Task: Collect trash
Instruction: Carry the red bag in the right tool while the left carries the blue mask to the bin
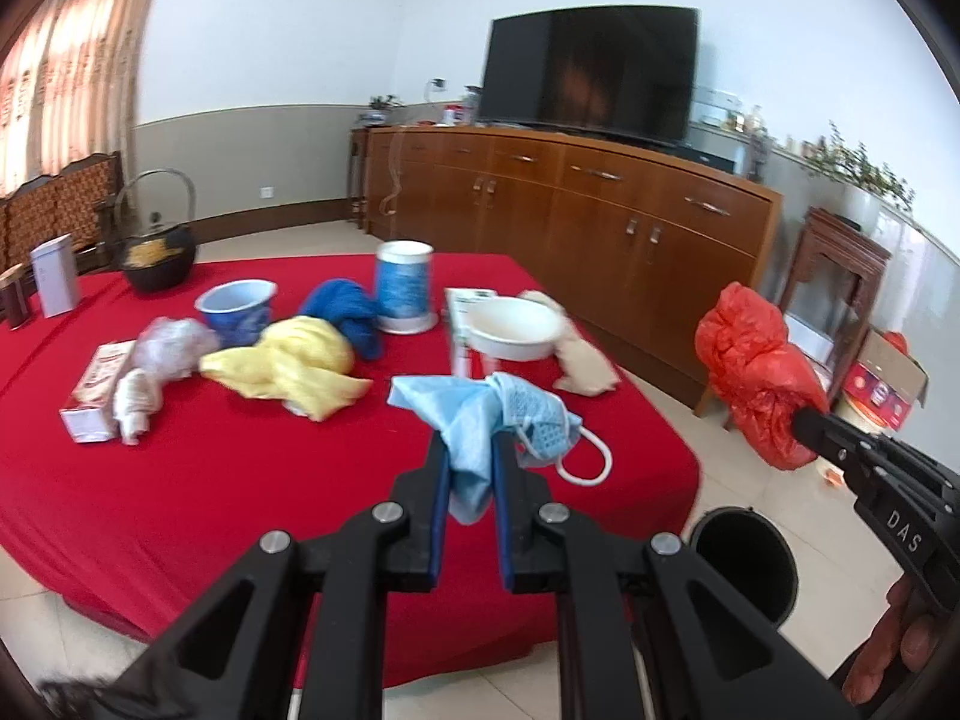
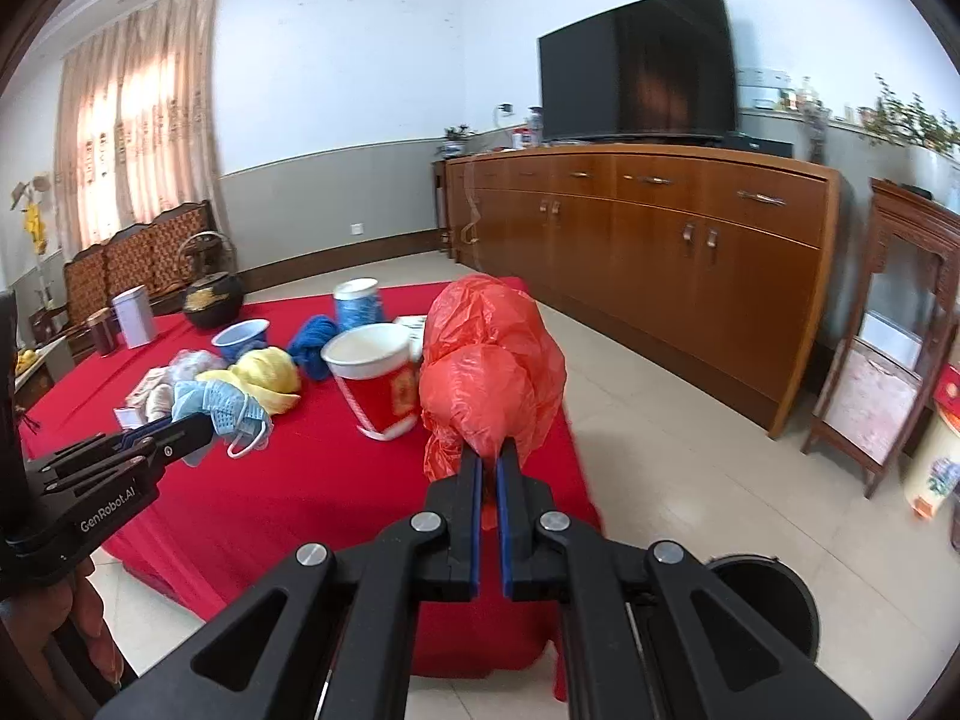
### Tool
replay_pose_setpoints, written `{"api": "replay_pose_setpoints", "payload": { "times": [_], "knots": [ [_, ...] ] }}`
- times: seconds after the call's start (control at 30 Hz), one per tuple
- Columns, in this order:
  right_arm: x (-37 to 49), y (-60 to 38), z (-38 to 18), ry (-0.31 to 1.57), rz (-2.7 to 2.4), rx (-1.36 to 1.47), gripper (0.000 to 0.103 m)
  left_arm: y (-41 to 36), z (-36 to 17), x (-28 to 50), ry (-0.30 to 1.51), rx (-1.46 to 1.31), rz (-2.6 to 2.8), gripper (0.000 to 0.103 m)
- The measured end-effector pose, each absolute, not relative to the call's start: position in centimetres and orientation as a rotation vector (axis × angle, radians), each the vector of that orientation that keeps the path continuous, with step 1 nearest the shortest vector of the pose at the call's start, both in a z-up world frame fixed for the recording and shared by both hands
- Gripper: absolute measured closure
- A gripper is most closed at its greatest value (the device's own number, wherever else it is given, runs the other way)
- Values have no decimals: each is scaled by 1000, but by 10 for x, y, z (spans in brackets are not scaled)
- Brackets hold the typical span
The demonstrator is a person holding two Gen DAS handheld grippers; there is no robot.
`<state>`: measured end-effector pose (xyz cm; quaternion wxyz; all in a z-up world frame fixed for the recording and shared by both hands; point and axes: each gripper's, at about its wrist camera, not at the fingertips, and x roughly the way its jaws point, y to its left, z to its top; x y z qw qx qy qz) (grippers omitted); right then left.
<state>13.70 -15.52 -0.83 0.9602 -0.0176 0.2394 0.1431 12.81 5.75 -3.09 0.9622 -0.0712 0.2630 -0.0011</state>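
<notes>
Grippers both loaded: left gripper clamps blue face masks, right gripper pinches the red plastic bag, black bin near right below, cups and cloths left on the table.

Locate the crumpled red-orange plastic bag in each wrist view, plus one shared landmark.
Left wrist: the crumpled red-orange plastic bag sits at right, off the table edge, pinched by the right gripper.
Right wrist: the bag is centre frame, clamped just above that gripper's tips.
Shared landmark: the black television on the wooden sideboard.
</notes>
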Motion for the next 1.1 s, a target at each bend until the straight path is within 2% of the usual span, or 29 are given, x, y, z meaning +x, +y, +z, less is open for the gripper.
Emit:
{"api": "replay_pose_setpoints", "payload": {
  "times": [0.73,1.1],
  "knots": [
    [117,-318,-55,599,10,62,98,-97,-58,157,632,-41,-301,89],
    [130,-382,-104,711,-68,83,98,-182,-89,176,720,18,-437,89]
  ]
}}
